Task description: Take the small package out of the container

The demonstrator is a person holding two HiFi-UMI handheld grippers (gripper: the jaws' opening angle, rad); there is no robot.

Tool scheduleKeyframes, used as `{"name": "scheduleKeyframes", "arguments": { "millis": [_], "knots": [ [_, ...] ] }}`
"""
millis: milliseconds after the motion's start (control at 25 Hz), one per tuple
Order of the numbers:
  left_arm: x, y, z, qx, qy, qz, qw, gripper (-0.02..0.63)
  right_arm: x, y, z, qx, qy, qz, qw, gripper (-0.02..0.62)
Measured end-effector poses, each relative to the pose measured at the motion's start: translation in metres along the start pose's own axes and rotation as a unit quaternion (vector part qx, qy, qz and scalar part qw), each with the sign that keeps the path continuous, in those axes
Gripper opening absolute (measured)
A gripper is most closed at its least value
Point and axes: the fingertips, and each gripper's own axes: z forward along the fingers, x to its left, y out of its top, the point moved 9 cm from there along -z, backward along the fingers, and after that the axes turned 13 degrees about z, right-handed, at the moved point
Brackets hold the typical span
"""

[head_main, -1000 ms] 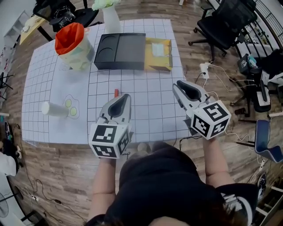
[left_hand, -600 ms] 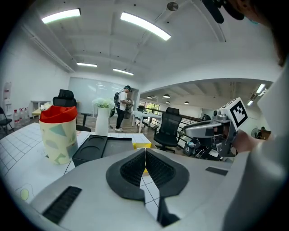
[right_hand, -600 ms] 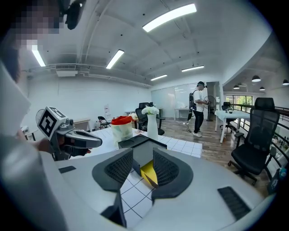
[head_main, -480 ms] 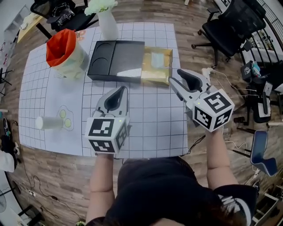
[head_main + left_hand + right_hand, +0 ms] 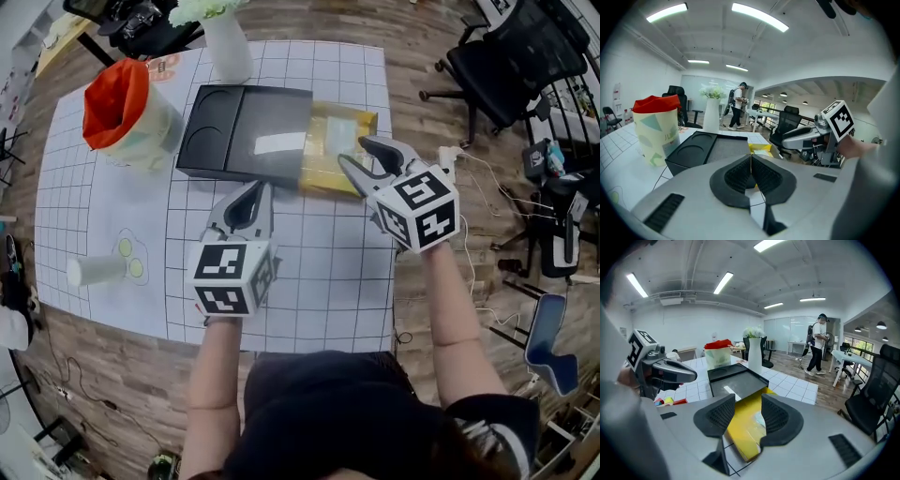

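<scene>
The job looks barely begun: the small yellow package [image 5: 342, 141] still sits at the right end of the black container [image 5: 239, 127], in the upper middle of the head view, with no pad pressing on it. The right gripper [image 5: 354, 152] has just been opening its jaws, which stand wide with the package showing in the gap (framed, not pinched), while the left gripper [image 5: 255, 192], left of centre, has its jaws together on nothing. Gripping the package and drawing it clear both remain, I judge.

Flat yellow package [image 5: 339, 142] touching black container [image 5: 246, 131]
</scene>
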Motion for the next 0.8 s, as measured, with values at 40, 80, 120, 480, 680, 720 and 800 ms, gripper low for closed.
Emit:
{"name": "scheduleKeyframes", "arguments": {
  "millis": [40, 80, 120, 480, 680, 720, 800],
  "knots": [
    [0.001, -0.001, 0.005, 0.003, 0.003, -0.002, 1.0000, 0.028, -0.003, -0.003, 0.009, 0.011, -0.001, -0.002, 1.000, 0.192],
    [0.002, -0.003, 0.009, 0.006, 0.005, -0.004, 1.0000, 0.028, -0.005, -0.006, 0.017, 0.022, 0.000, -0.003, 1.000, 0.193],
    [0.002, -0.005, 0.013, 0.009, 0.008, -0.006, 0.9999, 0.028, -0.007, -0.009, 0.025, 0.031, 0.002, -0.003, 1.000, 0.196],
    [0.005, -0.016, 0.042, 0.028, 0.023, -0.004, 0.9993, 0.028, -0.023, -0.030, 0.084, 0.126, -0.025, -0.046, 0.991, 0.216],
    [0.010, -0.024, 0.051, 0.040, 0.028, -0.002, 0.9988, 0.028, -0.025, -0.034, 0.106, 0.169, -0.031, -0.084, 0.982, 0.210],
    [0.011, -0.025, 0.052, 0.040, 0.029, -0.004, 0.9988, 0.028, -0.025, -0.034, 0.109, 0.178, -0.033, -0.091, 0.979, 0.209],
    [0.012, -0.028, 0.054, 0.044, 0.031, -0.006, 0.9985, 0.028, -0.025, -0.035, 0.114, 0.197, -0.039, -0.106, 0.974, 0.198]
  ]
}}
